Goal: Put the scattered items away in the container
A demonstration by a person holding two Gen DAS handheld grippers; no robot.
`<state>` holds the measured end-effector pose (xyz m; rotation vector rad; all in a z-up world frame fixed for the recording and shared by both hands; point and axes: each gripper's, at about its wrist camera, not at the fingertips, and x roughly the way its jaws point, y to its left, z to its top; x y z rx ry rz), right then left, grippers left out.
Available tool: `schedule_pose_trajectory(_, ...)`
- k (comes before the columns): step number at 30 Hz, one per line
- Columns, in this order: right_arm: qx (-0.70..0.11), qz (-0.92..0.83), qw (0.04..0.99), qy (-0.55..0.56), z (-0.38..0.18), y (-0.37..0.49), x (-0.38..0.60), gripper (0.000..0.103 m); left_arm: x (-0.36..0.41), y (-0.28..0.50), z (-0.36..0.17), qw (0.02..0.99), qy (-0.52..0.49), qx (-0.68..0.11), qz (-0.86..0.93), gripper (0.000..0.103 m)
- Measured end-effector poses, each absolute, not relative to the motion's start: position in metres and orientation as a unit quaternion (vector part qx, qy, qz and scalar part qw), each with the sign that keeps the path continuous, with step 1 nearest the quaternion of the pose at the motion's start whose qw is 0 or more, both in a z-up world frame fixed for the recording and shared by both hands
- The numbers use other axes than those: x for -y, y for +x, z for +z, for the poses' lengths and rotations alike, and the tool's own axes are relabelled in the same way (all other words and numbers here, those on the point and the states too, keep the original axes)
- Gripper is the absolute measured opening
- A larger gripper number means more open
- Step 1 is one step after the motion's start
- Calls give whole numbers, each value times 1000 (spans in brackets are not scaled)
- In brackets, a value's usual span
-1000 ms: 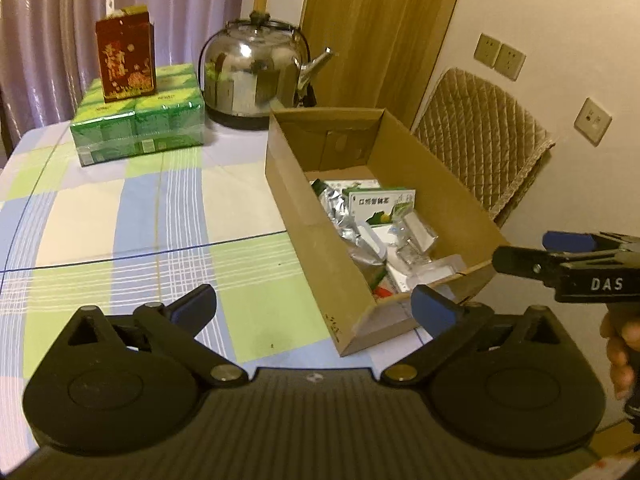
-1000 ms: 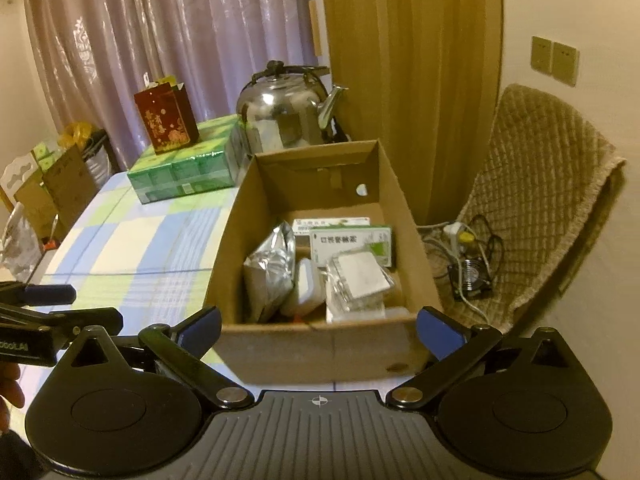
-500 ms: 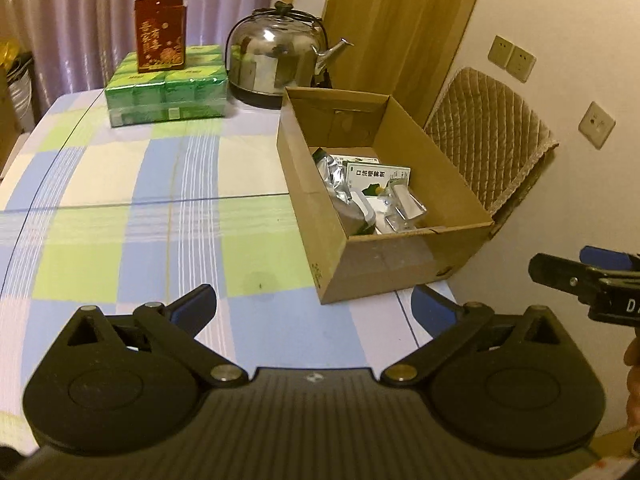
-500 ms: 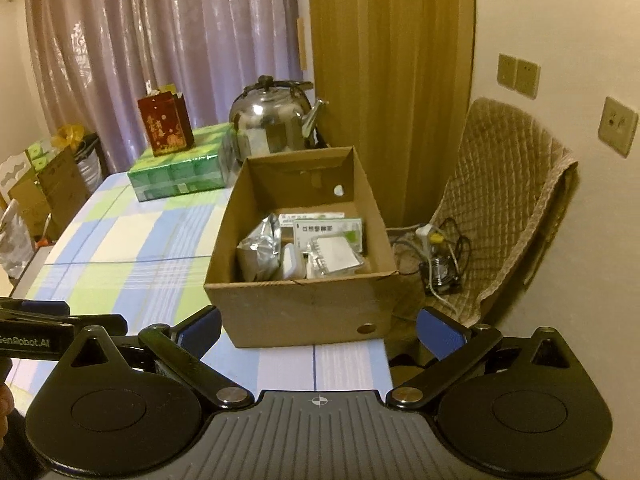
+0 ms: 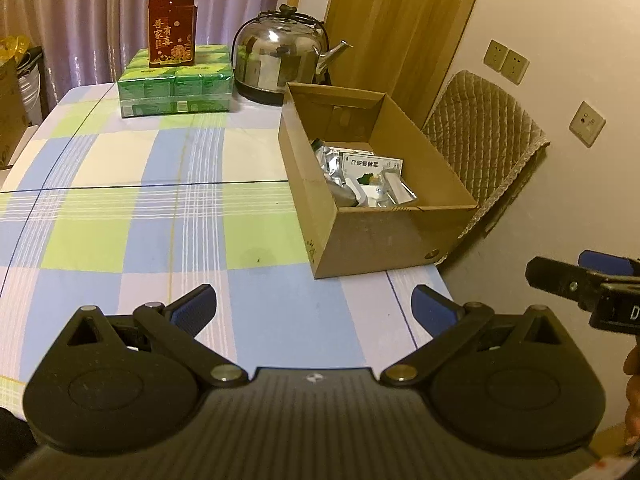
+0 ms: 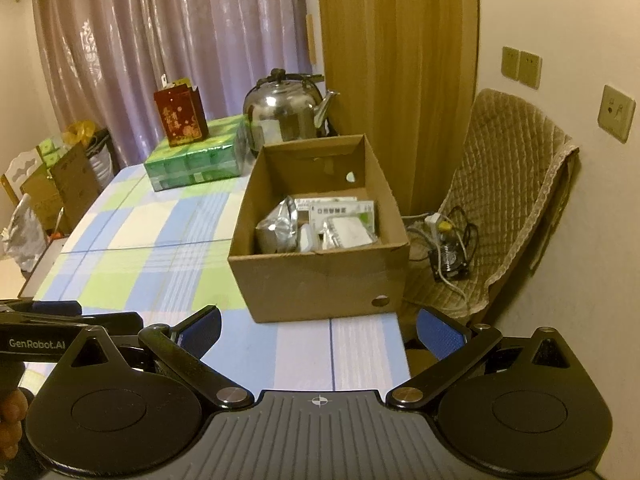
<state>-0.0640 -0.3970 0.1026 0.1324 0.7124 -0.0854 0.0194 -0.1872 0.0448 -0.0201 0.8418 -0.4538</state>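
Note:
An open cardboard box point(image 5: 396, 236) stands at the right edge of the checked tablecloth point(image 5: 160, 208); it also shows in the right wrist view point(image 6: 320, 280). Inside lie a silver foil pouch point(image 6: 278, 228), a white-and-green medicine box point(image 6: 344, 212) and other small packets. My left gripper point(image 5: 314, 306) is open and empty, held above the near table edge, well short of the box. My right gripper point(image 6: 318, 328) is open and empty, in front of the box's near wall. Each gripper shows at the edge of the other's view.
At the table's far end stand a steel kettle point(image 5: 280, 60), a green pack of tissues point(image 5: 176, 84) and a red gift bag point(image 5: 171, 32) on it. A padded chair point(image 6: 508, 200) with cables stands right of the table. Bags and cartons point(image 6: 60, 184) stand at far left.
Both grippers have drawn back and up from the box, which now looks smaller and farther. Both stay open and empty.

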Motion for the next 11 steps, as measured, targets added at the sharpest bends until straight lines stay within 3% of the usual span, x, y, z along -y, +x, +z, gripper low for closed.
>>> schedule_pose_trajectory(11,-351,-44,933,62,98,-61,394,101,187,19,37,884,-12,-410,-225,102)
